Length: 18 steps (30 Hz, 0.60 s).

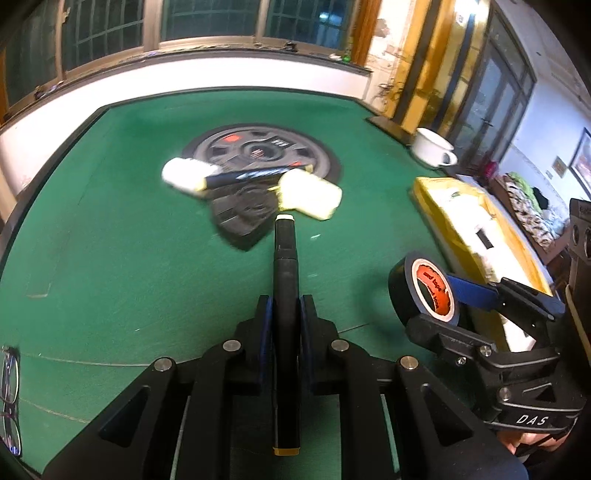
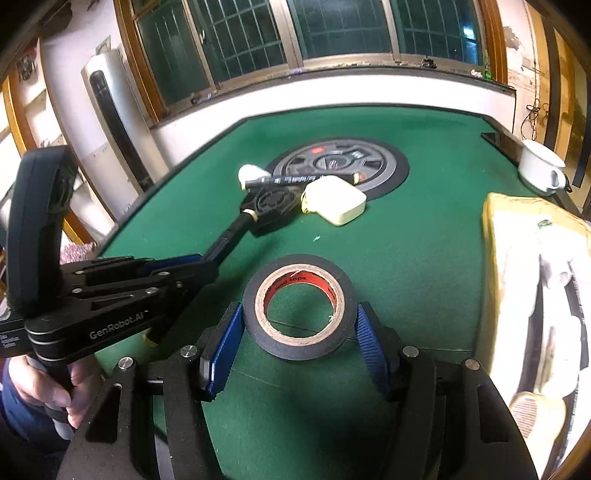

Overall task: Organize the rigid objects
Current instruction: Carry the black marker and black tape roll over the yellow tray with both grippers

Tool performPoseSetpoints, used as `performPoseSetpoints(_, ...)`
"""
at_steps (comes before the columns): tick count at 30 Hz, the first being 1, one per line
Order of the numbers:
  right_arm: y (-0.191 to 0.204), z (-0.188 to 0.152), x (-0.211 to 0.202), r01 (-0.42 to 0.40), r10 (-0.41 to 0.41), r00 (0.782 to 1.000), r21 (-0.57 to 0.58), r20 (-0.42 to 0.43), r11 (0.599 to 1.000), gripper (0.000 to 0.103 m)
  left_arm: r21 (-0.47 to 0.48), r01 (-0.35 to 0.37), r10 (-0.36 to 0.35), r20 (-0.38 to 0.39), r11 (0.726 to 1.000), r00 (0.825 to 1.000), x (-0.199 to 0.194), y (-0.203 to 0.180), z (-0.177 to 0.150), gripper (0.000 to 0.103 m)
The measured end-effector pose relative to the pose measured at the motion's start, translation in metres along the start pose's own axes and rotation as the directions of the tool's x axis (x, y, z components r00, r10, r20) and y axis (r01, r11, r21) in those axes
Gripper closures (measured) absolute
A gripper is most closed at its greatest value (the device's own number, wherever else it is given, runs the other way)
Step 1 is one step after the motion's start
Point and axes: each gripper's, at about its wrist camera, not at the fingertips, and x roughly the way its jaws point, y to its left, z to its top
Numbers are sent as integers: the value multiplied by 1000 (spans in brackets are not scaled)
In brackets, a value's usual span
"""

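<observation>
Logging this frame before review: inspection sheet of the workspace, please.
Surface: green felt table with a round hub set in its middle.
Job's things: marker in left gripper; tape roll in right gripper; second marker, white box and black holder piled by the hub.
Clutter: mug, yellow parcel, glasses.
Grippers: left shut on marker; right shut on tape roll.
Cables: nothing seen on the table.
Surroundings: barred windows; a hand holds the left gripper.
</observation>
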Motion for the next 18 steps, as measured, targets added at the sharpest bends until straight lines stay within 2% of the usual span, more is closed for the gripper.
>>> performPoseSetpoints(4,-20,1,-31,-9,7,999,40,53,999,47,40,52,-53,2,998,999,-6,-29,13,90)
performPoseSetpoints(10,-64,-3,-78,56,-68,990,99,122,994,47,110,135,-135,-8,985,991,-6,-82,26,90)
performPoseSetpoints(18,-122,-31,-117,139,-167,978,204,128,969,47,206,234,-231,-42,950,972,2,-156,30,90)
